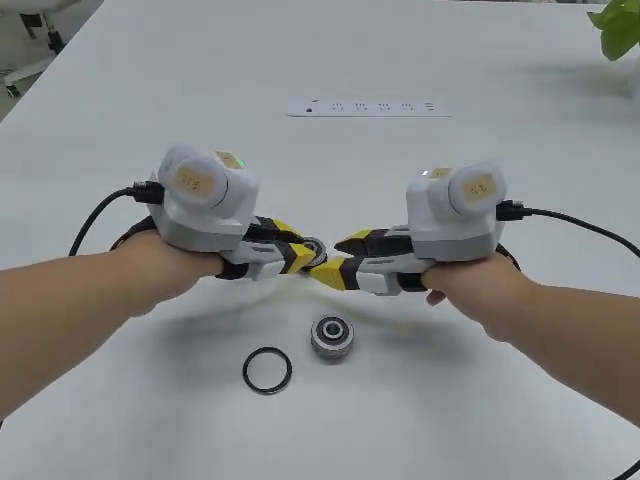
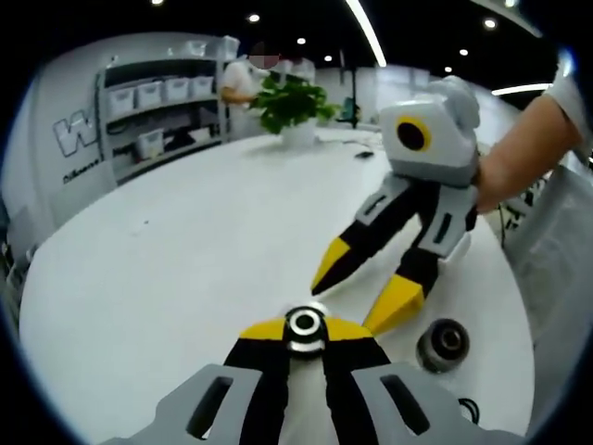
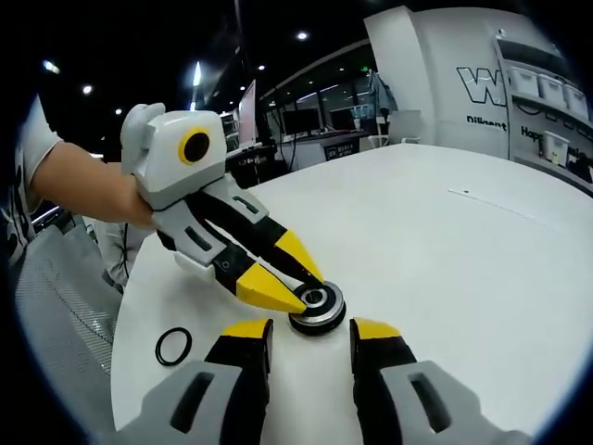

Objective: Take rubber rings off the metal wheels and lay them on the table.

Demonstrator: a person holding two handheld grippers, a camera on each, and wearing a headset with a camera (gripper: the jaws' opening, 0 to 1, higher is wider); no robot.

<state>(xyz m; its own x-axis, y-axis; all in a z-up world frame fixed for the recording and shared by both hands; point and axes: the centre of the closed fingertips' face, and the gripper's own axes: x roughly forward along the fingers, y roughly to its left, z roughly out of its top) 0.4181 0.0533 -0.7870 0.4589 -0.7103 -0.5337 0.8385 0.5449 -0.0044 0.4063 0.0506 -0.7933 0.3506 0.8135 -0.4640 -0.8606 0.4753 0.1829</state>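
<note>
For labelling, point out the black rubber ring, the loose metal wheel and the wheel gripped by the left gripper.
Black rubber ring [image 1: 267, 349]: head view, far arc.
Loose metal wheel [image 1: 331, 335]: head view, centre.
Gripped metal wheel [image 2: 305, 324]: left gripper view, hub.

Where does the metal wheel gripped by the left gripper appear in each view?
Head view: wheel at the centre, at the left gripper's tips.
Left gripper view: wheel low centre, pinched between the yellow tips.
Right gripper view: wheel just below centre, ahead of the open right gripper.
Shared landmark: the black ring on the table, lower left of the wheel in the head and right gripper views.
</note>
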